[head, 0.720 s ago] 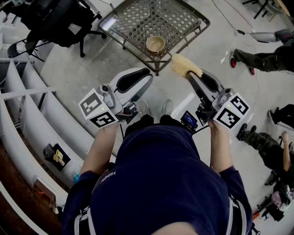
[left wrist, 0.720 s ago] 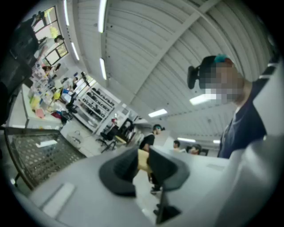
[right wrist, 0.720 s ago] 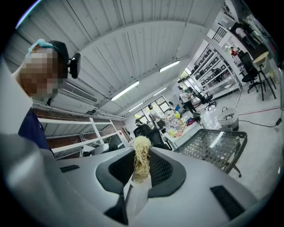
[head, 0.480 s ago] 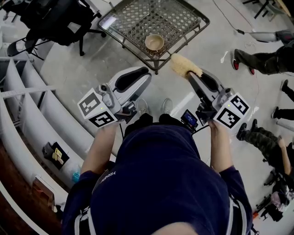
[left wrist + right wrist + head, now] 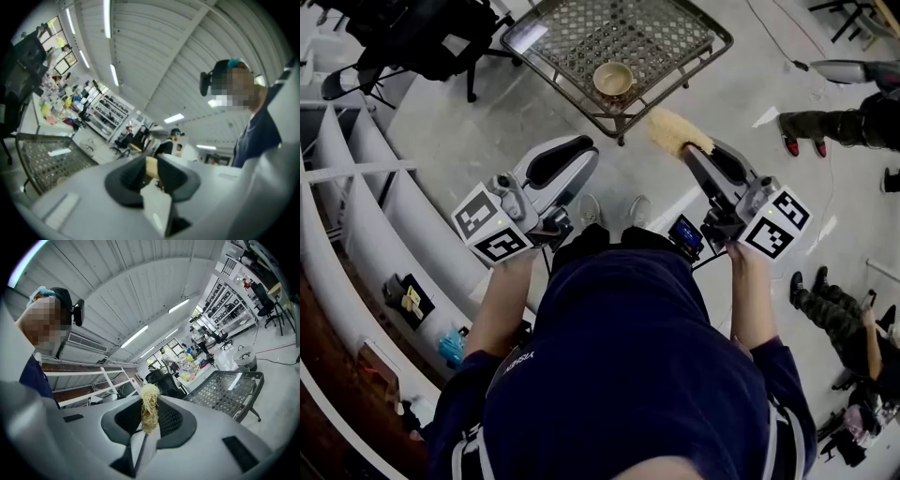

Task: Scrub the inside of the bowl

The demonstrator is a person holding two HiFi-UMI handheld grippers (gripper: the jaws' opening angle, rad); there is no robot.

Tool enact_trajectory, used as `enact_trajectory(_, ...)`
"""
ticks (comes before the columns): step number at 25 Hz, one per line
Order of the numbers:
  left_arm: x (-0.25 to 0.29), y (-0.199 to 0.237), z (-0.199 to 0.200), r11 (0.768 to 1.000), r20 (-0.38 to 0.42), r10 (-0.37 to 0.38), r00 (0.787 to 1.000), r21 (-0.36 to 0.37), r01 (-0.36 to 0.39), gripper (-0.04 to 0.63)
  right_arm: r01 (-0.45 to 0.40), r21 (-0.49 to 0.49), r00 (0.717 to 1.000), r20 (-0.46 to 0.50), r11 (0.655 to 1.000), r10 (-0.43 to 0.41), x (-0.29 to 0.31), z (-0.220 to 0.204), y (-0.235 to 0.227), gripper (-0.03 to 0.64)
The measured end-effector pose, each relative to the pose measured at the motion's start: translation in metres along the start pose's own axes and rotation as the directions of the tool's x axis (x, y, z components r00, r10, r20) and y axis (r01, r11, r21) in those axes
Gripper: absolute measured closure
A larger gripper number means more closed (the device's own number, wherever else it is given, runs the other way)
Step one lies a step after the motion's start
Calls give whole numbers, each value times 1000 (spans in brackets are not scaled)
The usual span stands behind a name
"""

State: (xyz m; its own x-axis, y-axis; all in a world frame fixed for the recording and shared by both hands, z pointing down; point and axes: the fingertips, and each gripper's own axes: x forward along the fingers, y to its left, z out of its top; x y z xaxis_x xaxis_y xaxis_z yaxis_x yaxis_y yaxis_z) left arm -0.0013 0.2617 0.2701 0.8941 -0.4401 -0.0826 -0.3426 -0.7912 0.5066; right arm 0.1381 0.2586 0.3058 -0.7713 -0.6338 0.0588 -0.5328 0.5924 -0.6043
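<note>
A small tan bowl (image 5: 613,80) stands near the front edge of a metal mesh table (image 5: 675,80). My right gripper (image 5: 690,150) is shut on a yellow fibrous scrubber (image 5: 678,131), held in the air short of the table's corner and right of the bowl. The right gripper view shows the scrubber (image 5: 150,408) pinched between the dark pads (image 5: 171,420), with the table (image 5: 225,390) beyond. My left gripper (image 5: 579,145) hangs level with it, below and left of the bowl, its jaws together with nothing in them. In the left gripper view the mesh table (image 5: 47,159) lies low at the left.
A black office chair (image 5: 422,33) stands left of the table. White curved shelving (image 5: 356,216) runs along the left side. Other people's legs (image 5: 834,122) are on the floor at the right. The person's own shoes (image 5: 614,214) stand just short of the table.
Both grippers hold almost the same pose, the left one a touch lower and further left. The legs of the people at the right have shifted.
</note>
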Motion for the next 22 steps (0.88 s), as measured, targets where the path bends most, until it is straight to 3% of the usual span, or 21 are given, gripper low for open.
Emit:
enact_trajectory(12,1,8,-14,994,17,114,993,-3,-114,522,-76,40,997,-21,996,77,-7,6,-29,546)
enact_trajectory(22,1,53,-2,995,27,87,996,-44,-86,522,-37,35,997,-65,999,39,34,7,-42,546)
